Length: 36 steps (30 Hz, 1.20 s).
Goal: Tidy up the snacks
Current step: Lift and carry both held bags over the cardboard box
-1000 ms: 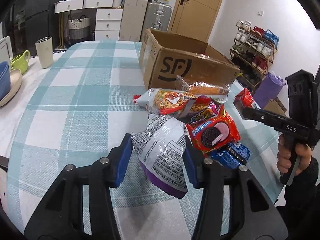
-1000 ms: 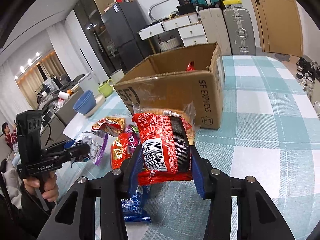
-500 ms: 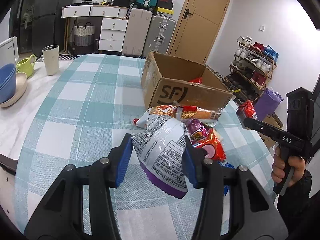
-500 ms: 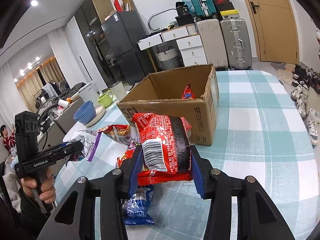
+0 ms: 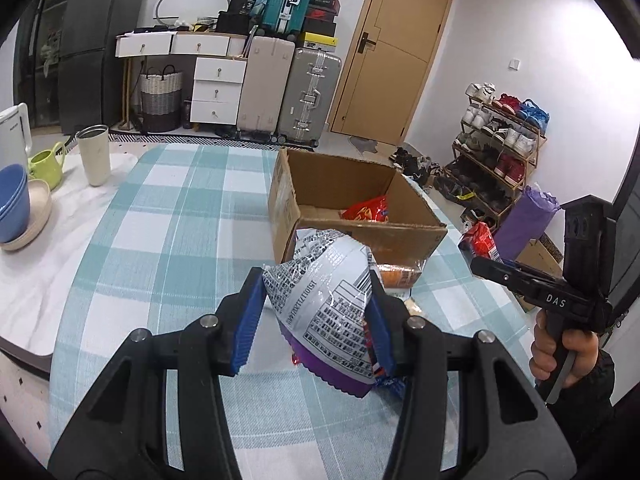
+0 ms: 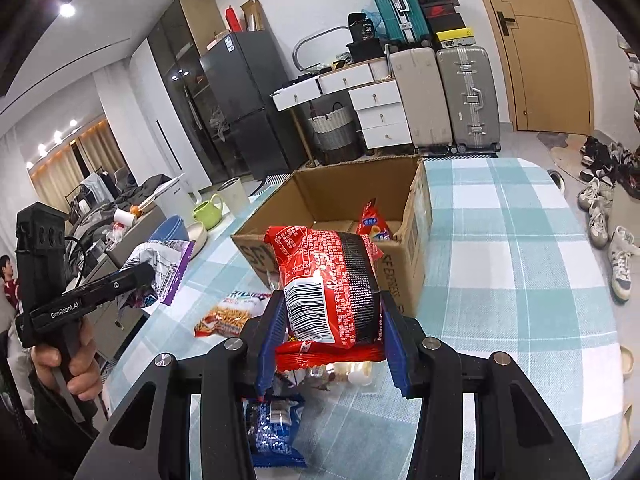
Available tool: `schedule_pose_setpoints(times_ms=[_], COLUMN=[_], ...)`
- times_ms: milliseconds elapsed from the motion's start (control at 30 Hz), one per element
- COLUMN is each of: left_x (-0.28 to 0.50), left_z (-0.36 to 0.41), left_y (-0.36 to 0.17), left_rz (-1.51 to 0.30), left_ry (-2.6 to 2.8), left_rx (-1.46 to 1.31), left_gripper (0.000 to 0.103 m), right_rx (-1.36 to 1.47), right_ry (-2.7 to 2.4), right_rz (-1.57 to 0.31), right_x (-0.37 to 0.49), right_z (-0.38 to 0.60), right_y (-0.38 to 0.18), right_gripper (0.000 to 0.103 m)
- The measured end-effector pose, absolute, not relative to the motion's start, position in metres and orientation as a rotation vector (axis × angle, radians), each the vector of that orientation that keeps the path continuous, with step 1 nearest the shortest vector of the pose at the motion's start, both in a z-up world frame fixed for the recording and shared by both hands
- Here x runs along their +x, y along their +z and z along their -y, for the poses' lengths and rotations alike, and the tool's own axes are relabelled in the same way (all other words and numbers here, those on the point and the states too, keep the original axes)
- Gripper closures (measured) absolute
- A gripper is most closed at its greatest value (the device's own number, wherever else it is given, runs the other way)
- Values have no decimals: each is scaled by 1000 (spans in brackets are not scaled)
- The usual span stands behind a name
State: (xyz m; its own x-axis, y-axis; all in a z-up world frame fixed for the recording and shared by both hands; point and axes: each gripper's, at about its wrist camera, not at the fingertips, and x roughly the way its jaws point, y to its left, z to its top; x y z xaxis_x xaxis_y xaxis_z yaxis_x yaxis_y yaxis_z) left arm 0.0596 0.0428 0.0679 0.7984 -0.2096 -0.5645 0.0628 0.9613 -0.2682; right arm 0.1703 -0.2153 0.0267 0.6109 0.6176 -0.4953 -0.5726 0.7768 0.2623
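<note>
Two snack bags held above the table.
Left gripper (image 5: 316, 316) pinches the silver bag (image 5: 326, 304) between its pads; right gripper (image 6: 330, 330) clamps the red bag (image 6: 326, 284), box (image 6: 416, 220) beyond.

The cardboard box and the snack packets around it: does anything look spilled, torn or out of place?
Nothing stands out. The cardboard box stands upright and open with a red packet inside; loose packets like the blue packet lie unspilled on the table.
</note>
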Motion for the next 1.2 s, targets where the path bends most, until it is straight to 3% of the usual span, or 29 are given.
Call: schedule_pose_setpoints(times_ms=[733, 1200], left_x=[136, 199], left_z=[-36, -28], left_y=[96, 86], left_rz=[-617, -642], left_ry=[-177, -195], left_rx=[-227, -217], left_gripper=[58, 58], right_rx=[56, 52], right_ry=[671, 663], right_rz=[-584, -602], right_x=[200, 232], right_z=[197, 185], right_y=[55, 56], right_gripper=[58, 58])
